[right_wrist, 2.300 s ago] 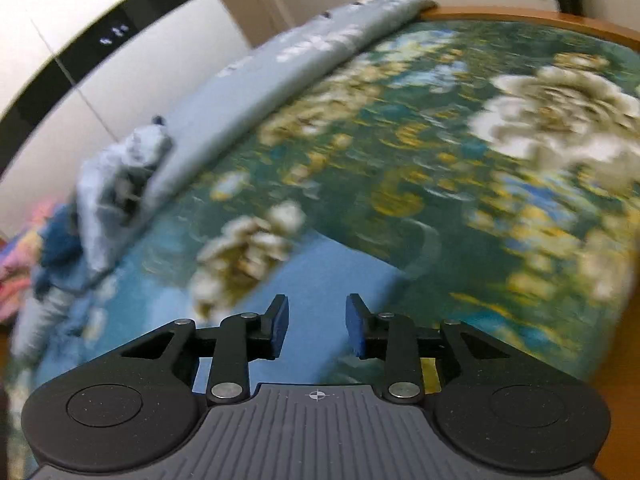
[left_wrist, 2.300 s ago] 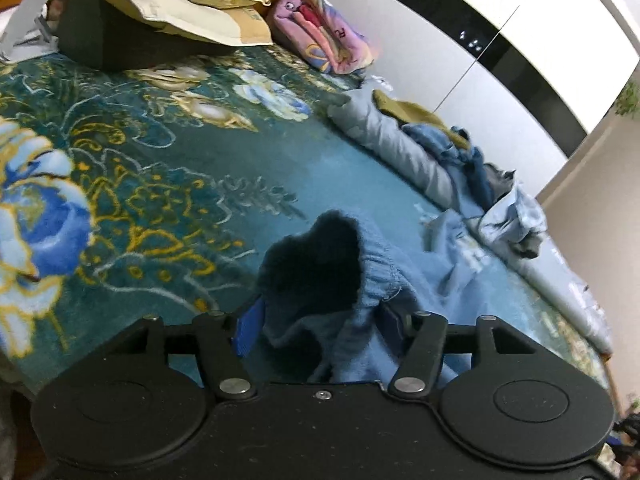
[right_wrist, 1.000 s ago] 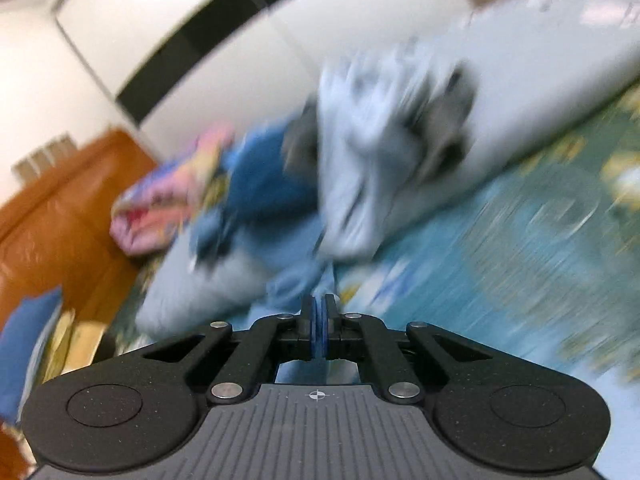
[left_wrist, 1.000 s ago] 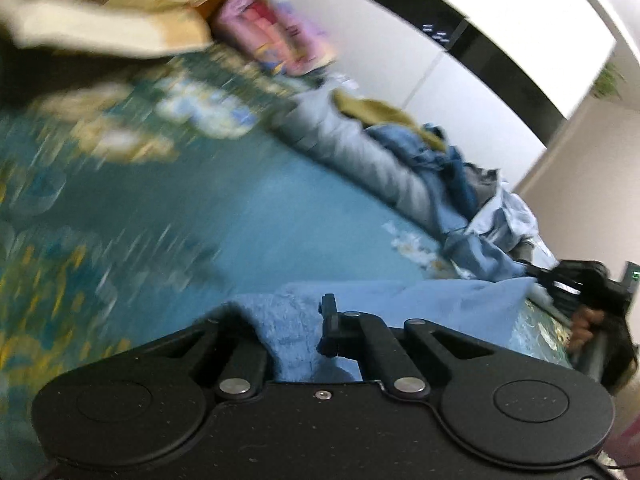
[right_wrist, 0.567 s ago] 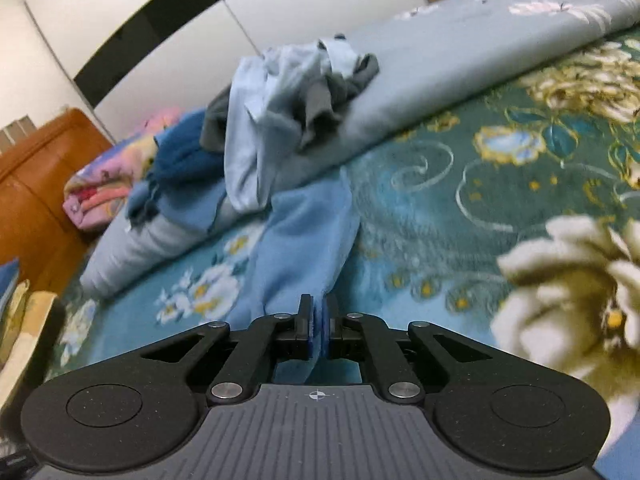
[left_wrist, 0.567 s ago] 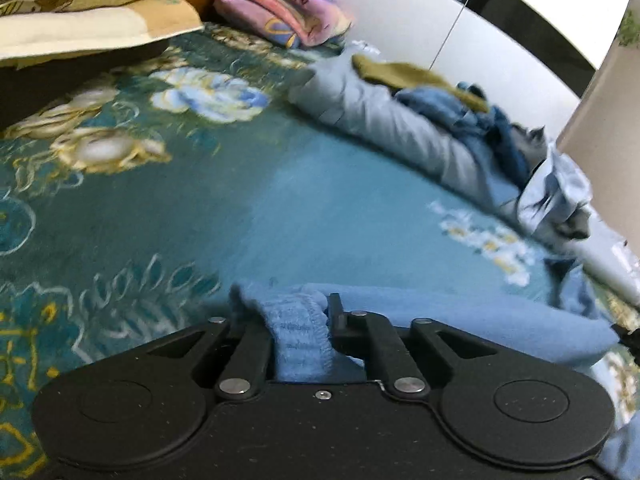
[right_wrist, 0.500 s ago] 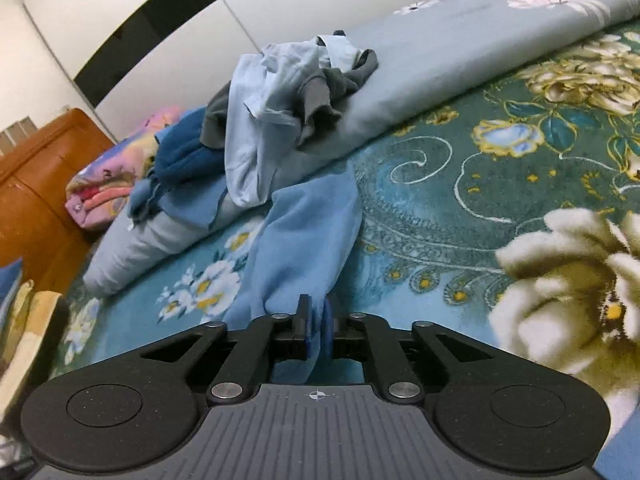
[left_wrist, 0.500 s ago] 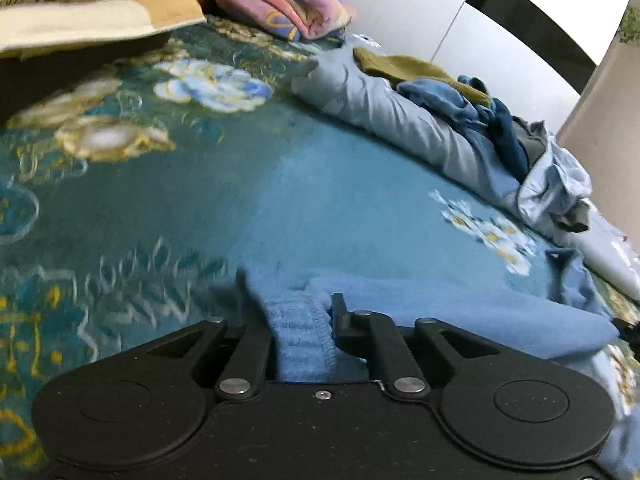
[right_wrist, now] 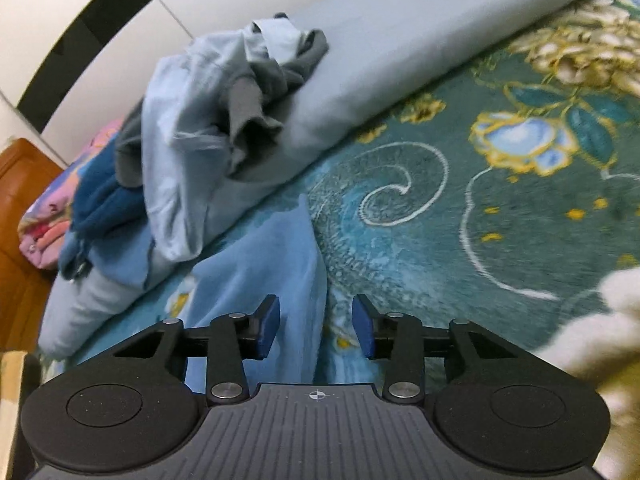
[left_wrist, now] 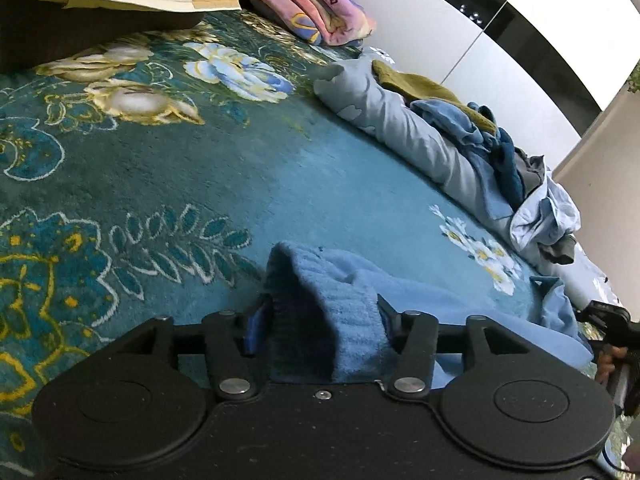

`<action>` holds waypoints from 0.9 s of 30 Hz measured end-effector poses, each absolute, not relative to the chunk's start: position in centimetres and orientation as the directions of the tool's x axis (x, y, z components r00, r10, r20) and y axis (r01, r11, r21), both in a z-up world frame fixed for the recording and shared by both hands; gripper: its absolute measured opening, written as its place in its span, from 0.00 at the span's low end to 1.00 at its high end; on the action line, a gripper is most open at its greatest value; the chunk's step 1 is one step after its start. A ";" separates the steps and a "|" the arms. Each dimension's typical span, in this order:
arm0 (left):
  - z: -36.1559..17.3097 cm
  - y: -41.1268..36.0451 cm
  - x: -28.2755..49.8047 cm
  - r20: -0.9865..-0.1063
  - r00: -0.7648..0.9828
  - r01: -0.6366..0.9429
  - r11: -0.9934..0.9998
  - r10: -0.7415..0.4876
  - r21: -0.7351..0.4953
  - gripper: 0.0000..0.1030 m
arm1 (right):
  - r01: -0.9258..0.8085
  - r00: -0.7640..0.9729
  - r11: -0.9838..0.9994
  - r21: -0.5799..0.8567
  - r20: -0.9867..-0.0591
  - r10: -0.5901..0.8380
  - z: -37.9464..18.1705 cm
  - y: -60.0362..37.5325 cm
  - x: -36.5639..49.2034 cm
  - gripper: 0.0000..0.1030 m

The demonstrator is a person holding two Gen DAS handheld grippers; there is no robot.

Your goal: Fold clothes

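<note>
Lying lengthwise, blue garment [left_wrist: 420,304] (cuff between left hand-held gripper [left_wrist: 320,320]).

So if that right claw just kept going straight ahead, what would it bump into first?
Most likely the light blue garment lying on the floral blanket: it sits right between the open right claw fingers. Beyond it lies the rolled grey quilt, though depth is hard to judge.

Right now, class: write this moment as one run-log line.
left gripper: open around ribbed cuff | right gripper: open, blue garment between fingers, not pinched | garment: lying on floral blanket | fold: not visible yet
</note>
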State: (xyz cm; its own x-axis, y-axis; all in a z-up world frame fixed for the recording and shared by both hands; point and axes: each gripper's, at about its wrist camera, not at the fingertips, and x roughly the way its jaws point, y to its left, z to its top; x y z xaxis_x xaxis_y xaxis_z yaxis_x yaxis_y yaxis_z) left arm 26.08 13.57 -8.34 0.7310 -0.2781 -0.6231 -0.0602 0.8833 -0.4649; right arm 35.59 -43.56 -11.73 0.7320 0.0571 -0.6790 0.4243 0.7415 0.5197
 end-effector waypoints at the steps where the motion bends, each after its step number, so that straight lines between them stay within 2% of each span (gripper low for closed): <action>1: -8.5 13.6 26.1 -0.625 0.731 -0.062 0.885 -0.274 -0.461 0.51 | 0.421 0.736 0.735 0.532 -0.673 0.066 -11.9 -43.6 35.9 0.35; 2: -8.5 13.5 26.2 -0.625 0.732 -0.062 0.886 -0.272 -0.459 0.51 | 0.417 0.741 0.728 0.543 -0.668 0.074 -12.0 -43.6 36.2 0.34; 3: -8.6 13.5 26.2 -0.624 0.733 -0.062 0.887 -0.270 -0.458 0.51 | 0.413 0.745 0.722 0.555 -0.662 0.082 -12.1 -43.6 36.5 0.18; 4: -8.7 13.5 26.3 -0.623 0.734 -0.063 0.887 -0.269 -0.457 0.52 | 0.408 0.749 0.718 0.564 -0.657 0.091 -12.1 -43.5 36.7 0.07; 5: -8.7 13.5 26.4 -0.623 0.735 -0.064 0.887 -0.267 -0.457 0.52 | 0.398 0.752 0.723 0.565 -0.652 0.095 -11.7 -43.4 36.8 0.02; 9: -8.9 13.4 26.5 -0.618 0.742 -0.074 0.885 -0.260 -0.460 0.53 | 0.328 0.828 0.788 0.522 -0.559 0.025 -8.2 -44.0 35.5 0.02; 12: -9.0 13.3 26.5 -0.611 0.749 -0.070 0.886 -0.256 -0.458 0.55 | 0.324 0.900 0.826 0.461 -0.420 -0.119 -4.5 -46.0 32.7 0.02; 13: -9.0 13.2 26.4 -0.609 0.750 -0.068 0.887 -0.257 -0.458 0.58 | 0.333 0.903 0.830 0.447 -0.404 -0.144 -4.1 -46.7 32.0 0.02; 15: -9.1 12.8 26.4 -0.606 0.754 -0.064 0.891 -0.252 -0.450 0.60 | 0.364 0.887 0.824 0.434 -0.433 -0.164 -4.2 -48.0 31.2 0.02; 18: -8.9 12.5 26.5 -0.614 0.751 -0.067 0.897 -0.243 -0.437 0.61 | 0.429 0.818 0.820 0.378 -0.547 -0.176 -6.2 -48.9 31.0 0.03; 20: -8.7 12.6 26.5 -0.623 0.743 -0.072 0.896 -0.244 -0.438 0.61 | 0.467 0.789 0.799 0.379 -0.587 -0.183 -7.3 -49.3 30.7 0.04; 23: -8.1 13.0 26.0 -0.631 0.734 -0.081 0.890 -0.251 -0.449 0.61 | 0.501 0.782 0.744 0.443 -0.600 -0.169 -7.3 -50.2 29.6 0.18; 25: -7.6 13.6 25.4 -0.624 0.738 -0.088 0.880 -0.257 -0.467 0.62 | 0.503 0.792 0.728 0.466 -0.586 -0.172 -6.2 -51.0 28.4 0.24; 27: -6.9 14.2 24.4 -0.606 0.752 -0.092 0.869 -0.259 -0.487 0.65 | 0.497 0.805 0.718 0.487 -0.567 -0.173 -4.9 -51.9 27.0 0.34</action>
